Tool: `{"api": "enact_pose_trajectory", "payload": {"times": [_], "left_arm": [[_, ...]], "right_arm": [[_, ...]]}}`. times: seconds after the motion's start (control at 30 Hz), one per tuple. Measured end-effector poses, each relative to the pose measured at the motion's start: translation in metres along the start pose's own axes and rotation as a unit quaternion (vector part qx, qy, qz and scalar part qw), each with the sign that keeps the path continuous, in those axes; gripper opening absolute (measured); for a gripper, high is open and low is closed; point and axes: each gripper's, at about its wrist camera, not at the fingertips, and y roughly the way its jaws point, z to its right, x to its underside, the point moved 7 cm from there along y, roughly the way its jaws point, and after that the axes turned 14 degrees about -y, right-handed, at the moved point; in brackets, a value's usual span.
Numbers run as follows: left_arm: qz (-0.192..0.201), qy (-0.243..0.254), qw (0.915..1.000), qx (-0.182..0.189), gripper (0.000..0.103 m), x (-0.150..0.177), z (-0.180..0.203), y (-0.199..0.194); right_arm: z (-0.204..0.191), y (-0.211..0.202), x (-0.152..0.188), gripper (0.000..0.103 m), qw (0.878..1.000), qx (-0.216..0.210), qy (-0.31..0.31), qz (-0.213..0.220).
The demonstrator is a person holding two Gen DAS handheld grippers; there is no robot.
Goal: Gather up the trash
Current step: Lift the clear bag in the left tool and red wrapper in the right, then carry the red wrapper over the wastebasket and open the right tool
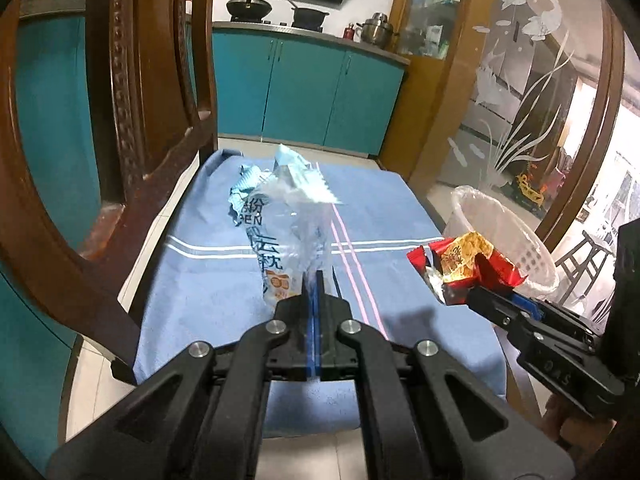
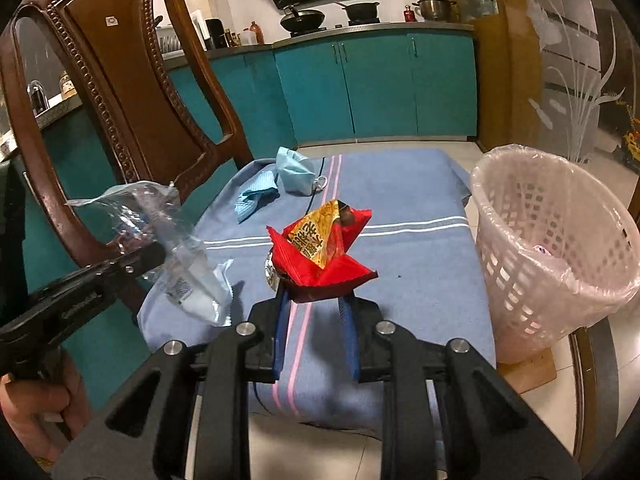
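Two hand-held grippers lift wrappers over a blue cloth [image 2: 400,216] spread on a wooden chair [image 2: 132,92] in a kitchen with teal cabinets [image 2: 380,84]; the left gripper [image 1: 314,280] is clenched on a clear bag [image 1: 288,224] printed with dark characters, its blue pads pressed together on the film, the bag standing up above the cloth; in the right wrist view the same bag [image 2: 180,256] hangs off the left gripper [image 2: 156,254] at the picture's left, beside the chair back, a hand [image 2: 36,404] gripping the handle below.

The right gripper [image 2: 316,300] grasps a red wrapper [image 2: 320,248] with a gold panel, crumpled between its blue pads and held clear above the cloth; from the left wrist view the wrapper [image 1: 464,264] sits just in front of the rim of a white basket [image 1: 516,248], the right gripper [image 1: 476,296] reaching in from the picture's right.

The basket [image 2: 560,248], lined with a thin plastic bag, stands tilted beside the chair's right edge; one small pale scrap shows inside it.

On the far part of the cloth lie a blue face mask [image 2: 296,172] and, just beside it, a folded blue wipe [image 2: 252,198]; a wok and pots stand on the counter behind.
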Motion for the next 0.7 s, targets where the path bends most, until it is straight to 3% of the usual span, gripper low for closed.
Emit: {"api": "enact_pose_trajectory", "payload": {"times": [0.7], "left_arm": [[0.000, 0.015, 0.9997, -0.021, 0.001, 0.0059, -0.0036, 0.0079]], "right_arm": [[0.0093, -0.0025, 0.0007, 0.024, 1.000, 0.001, 0.001, 0.004]]}}
